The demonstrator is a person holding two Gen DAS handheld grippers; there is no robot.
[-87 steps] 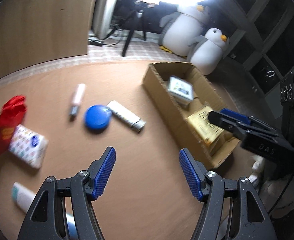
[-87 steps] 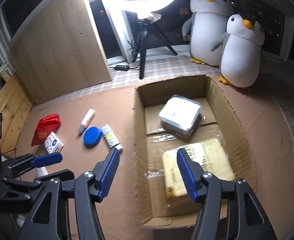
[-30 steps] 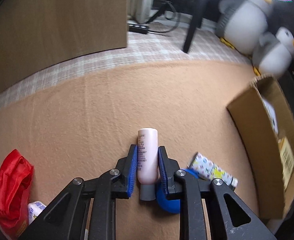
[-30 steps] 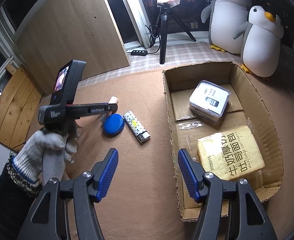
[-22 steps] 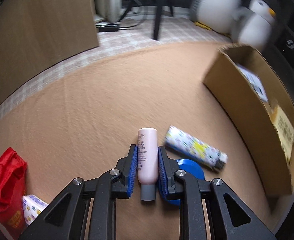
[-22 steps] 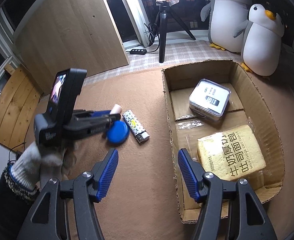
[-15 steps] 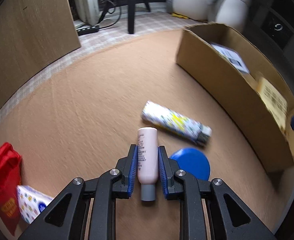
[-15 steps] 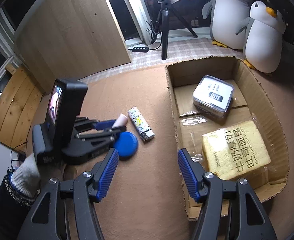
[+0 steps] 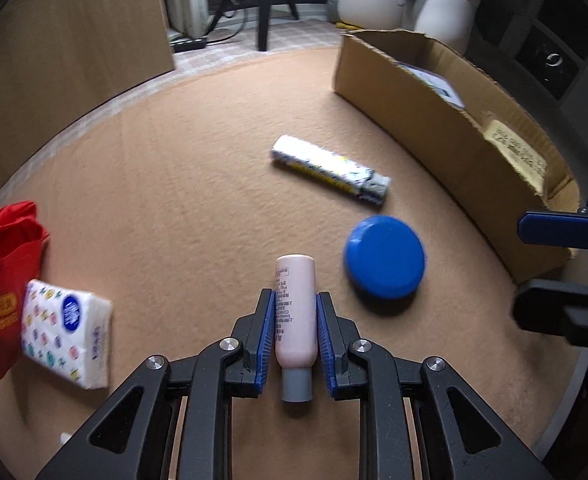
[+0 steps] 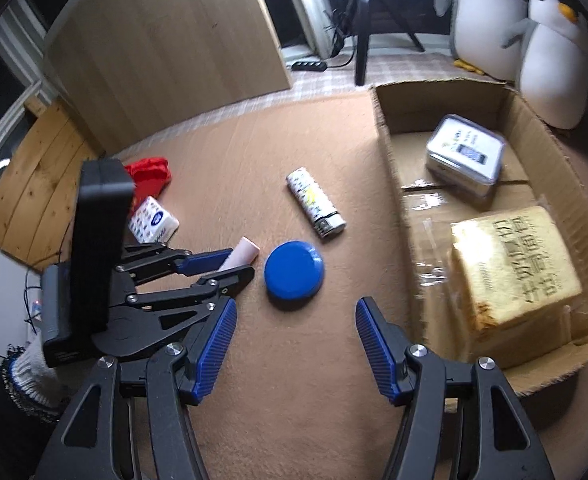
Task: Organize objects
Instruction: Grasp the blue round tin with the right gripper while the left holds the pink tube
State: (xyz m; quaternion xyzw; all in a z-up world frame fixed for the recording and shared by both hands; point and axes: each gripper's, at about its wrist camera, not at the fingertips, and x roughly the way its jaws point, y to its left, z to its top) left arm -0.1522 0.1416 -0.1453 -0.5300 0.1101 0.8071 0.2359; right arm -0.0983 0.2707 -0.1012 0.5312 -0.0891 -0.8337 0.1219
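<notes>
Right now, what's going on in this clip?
A person is tidying loose items into a cardboard box. The left gripper is shut on a pink bottle, held above the brown mat. The right gripper is open and empty, hovering near a blue round lid. A patterned tube, a tissue pack and a red pouch lie on the mat. The box already holds a tin and a bread loaf.

- Tan carpet (image 9: 198, 184) on the floor.
- Far right: cardboard box (image 10: 389, 152).
- Centre: patterned tube (image 9: 329, 175), with the blue round lid (image 9: 385, 263) nearer.
- Left: red pouch (image 9: 2, 264) touching tissue pack (image 9: 68, 338).
</notes>
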